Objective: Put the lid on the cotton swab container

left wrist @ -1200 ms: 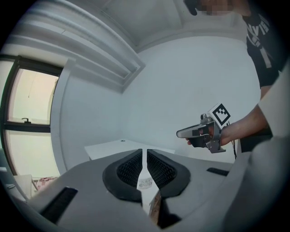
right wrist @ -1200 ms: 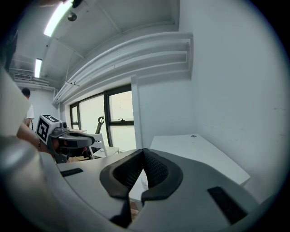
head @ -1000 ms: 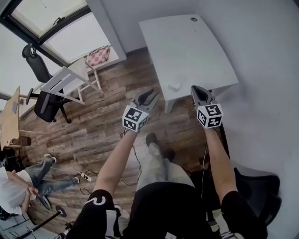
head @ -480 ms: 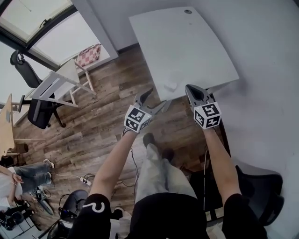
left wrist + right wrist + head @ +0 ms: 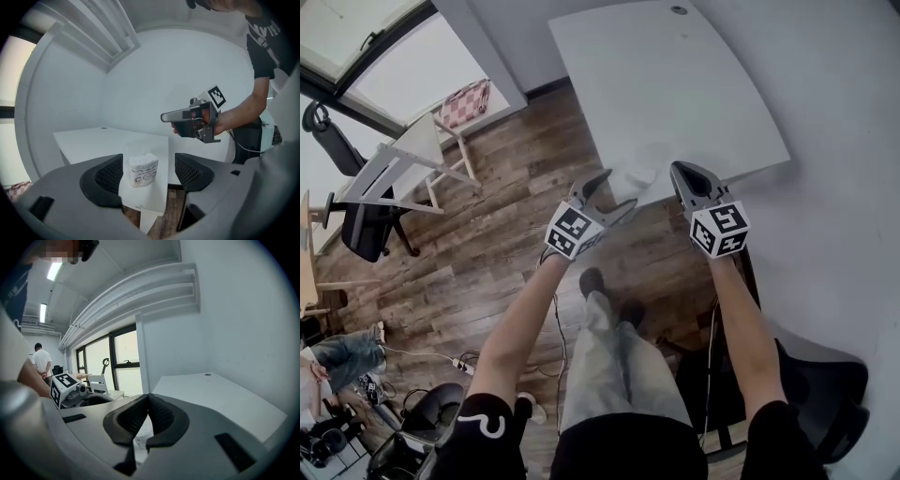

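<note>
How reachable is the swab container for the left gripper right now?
Probably yes. The left gripper has just been opening its jaws, with nothing between them yet. The swab container stands at the table's near edge, straight ahead, with nothing in the way.

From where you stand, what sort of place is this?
Most likely an office or workroom: a plain white desk, a black swivel chair on wood-look flooring, and large windows along one wall.

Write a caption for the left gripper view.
Left gripper, jaws just opened and empty, lines up on the cotton swab container on the white table.
</note>
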The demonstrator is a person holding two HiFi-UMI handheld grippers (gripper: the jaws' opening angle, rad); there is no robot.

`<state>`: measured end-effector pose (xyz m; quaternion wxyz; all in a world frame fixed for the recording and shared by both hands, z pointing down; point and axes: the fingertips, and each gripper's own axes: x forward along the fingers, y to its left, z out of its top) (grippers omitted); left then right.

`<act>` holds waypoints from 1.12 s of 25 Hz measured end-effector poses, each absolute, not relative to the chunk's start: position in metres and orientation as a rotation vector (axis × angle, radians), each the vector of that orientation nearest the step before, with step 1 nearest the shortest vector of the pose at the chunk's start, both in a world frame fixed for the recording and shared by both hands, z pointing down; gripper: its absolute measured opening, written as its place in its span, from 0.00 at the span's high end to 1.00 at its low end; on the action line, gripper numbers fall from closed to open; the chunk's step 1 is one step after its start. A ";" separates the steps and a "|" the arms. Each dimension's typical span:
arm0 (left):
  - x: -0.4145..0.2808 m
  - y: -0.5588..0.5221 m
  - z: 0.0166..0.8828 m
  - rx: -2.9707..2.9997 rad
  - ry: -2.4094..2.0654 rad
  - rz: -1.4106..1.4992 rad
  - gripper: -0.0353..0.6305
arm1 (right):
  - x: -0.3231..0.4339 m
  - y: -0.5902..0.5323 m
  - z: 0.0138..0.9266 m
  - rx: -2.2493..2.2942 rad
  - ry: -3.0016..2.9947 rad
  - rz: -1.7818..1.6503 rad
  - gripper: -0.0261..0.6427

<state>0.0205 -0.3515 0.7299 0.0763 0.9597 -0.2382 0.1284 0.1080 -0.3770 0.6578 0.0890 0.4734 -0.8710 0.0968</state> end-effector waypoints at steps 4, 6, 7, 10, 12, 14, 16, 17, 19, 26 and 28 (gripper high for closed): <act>0.030 -0.360 0.752 2.903 -0.655 0.411 0.44 | 0.114 -0.392 0.670 1.422 -2.601 0.279 0.94; 0.032 -0.363 0.764 2.905 -0.644 0.421 0.44 | 0.117 -0.398 0.676 1.430 -2.605 0.282 0.94; 0.033 -0.365 0.769 2.902 -0.642 0.427 0.44 | 0.119 -0.400 0.679 1.433 -2.605 0.283 0.94; 0.038 -0.370 0.776 2.906 -0.642 0.439 0.44 | 0.122 -0.406 0.685 1.434 -2.602 0.279 0.94; 0.042 -0.374 0.780 2.918 -0.641 0.437 0.44 | 0.122 -0.410 0.690 1.429 -2.606 0.279 0.94; 0.045 -0.376 0.785 2.920 -0.632 0.432 0.44 | 0.122 -0.413 0.695 1.428 -2.607 0.277 0.94; 0.047 -0.378 0.789 2.919 -0.624 0.434 0.44 | 0.122 -0.417 0.699 1.435 -2.606 0.271 0.94; 0.047 -0.380 0.791 2.917 -0.623 0.441 0.44 | 0.121 -0.419 0.700 1.438 -2.607 0.269 0.94; 0.047 -0.383 0.794 2.914 -0.620 0.459 0.44 | 0.120 -0.422 0.701 1.443 -2.609 0.270 0.94; 0.053 -0.389 0.799 2.950 -0.603 0.479 0.50 | 0.121 -0.433 0.705 1.433 -2.619 0.266 0.94; 0.055 -0.390 0.799 2.961 -0.593 0.478 0.50 | 0.121 -0.434 0.707 1.424 -2.623 0.263 0.94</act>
